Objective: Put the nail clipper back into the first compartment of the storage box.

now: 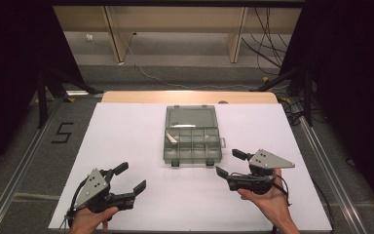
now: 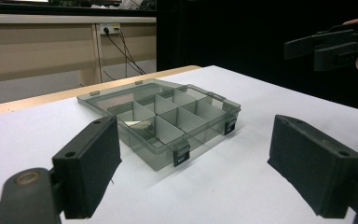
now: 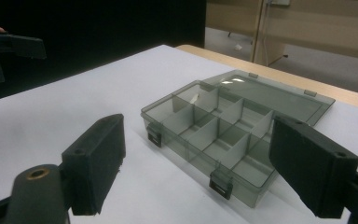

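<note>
left gripper (image 1: 130,178) and right gripper (image 1: 228,163) both spread wide, holding nothing; compartment box (image 1: 193,142) lies open on the worktop (image 1: 126,131).

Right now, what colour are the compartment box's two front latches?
Black latches, clearest in the left gripper view.

Dim room, even overhead light. White table top (image 1: 126,141) is the brightest area; sides of the high view fall to near black. Soft short shadows under the clear plastic box (image 1: 193,135); mild glare on its open lid (image 3: 242,84). Both gripper views: near jaws slightly soft, dark backgrounds. All frames low-res, slightly grainy.
</note>
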A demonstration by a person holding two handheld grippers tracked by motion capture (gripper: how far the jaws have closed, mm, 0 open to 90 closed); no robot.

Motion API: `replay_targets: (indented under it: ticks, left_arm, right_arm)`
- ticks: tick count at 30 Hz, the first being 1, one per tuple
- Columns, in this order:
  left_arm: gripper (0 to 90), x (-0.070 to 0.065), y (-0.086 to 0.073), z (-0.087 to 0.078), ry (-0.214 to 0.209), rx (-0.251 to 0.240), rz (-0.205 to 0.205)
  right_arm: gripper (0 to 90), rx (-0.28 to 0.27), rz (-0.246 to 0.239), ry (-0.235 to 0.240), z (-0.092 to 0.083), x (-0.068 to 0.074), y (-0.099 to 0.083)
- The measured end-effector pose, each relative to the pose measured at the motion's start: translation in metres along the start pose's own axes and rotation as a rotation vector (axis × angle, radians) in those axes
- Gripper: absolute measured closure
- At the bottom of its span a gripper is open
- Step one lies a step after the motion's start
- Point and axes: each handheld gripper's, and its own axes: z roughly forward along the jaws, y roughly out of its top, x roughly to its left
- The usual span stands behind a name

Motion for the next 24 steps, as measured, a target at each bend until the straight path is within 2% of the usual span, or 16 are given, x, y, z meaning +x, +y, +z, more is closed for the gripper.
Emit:
replay_targets:
  ticks: [2, 5, 6, 7, 8, 10, 13, 14, 20, 21, 22, 24]
  left_arm:
    - [15.9, 0.0, 0.0, 0.0, 0.0, -0.001, 0.0]
    - [15.9, 0.0, 0.0, 0.0, -0.001, -0.002, 0.001]
    - [15.9, 0.0, 0.0, 0.0, -0.001, -0.002, 0.001]
    - [15.9, 0.0, 0.0, 0.0, -0.001, -0.003, 0.003]
    - [15.9, 0.0, 0.0, 0.0, -0.002, -0.003, 0.004]
    - [15.9, 0.0, 0.0, 0.0, -0.002, -0.003, -0.003]
    - [15.9, 0.0, 0.0, 0.0, -0.009, -0.012, -0.006]
    - [16.0, -0.001, 0.0, 0.001, -0.014, -0.017, -0.015]
    - [16.0, -0.001, -0.001, 0.0, -0.016, -0.019, -0.022]
    - [16.0, -0.001, 0.0, -0.001, -0.008, -0.01, -0.014]
    - [16.0, -0.001, 0.0, 0.0, -0.01, -0.012, -0.009]
    - [16.0, -0.001, 0.0, 0.0, -0.011, -0.011, -0.01]
  right_arm:
    - [19.0, 0.001, 0.005, 0.017, -0.001, 0.002, -0.003]
    - [19.0, -0.009, 0.001, -0.005, -0.002, 0.004, -0.005]
    - [18.8, -0.007, 0.004, 0.014, -0.003, 0.005, -0.006]
    - [18.7, 0.0, -0.001, 0.007, -0.004, 0.005, -0.007]
    - [18.5, -0.016, -0.012, 0.001, -0.004, 0.006, -0.009]
    - [18.5, -0.002, 0.002, 0.01, -0.005, 0.007, -0.01]
    - [18.3, -0.034, 0.004, 0.008, -0.006, 0.008, -0.014]
    - [18.2, -0.012, -0.004, -0.003, -0.01, 0.008, -0.016]
    - [17.3, -0.016, 0.002, -0.003, -0.013, 0.009, -0.021]
    - [17.1, -0.036, 0.012, 0.0, -0.012, 0.01, -0.023]
    - [17.1, -0.017, 0.0, -0.004, -0.014, 0.01, -0.023]
    - [16.9, -0.011, 0.001, -0.007, -0.014, 0.011, -0.025]
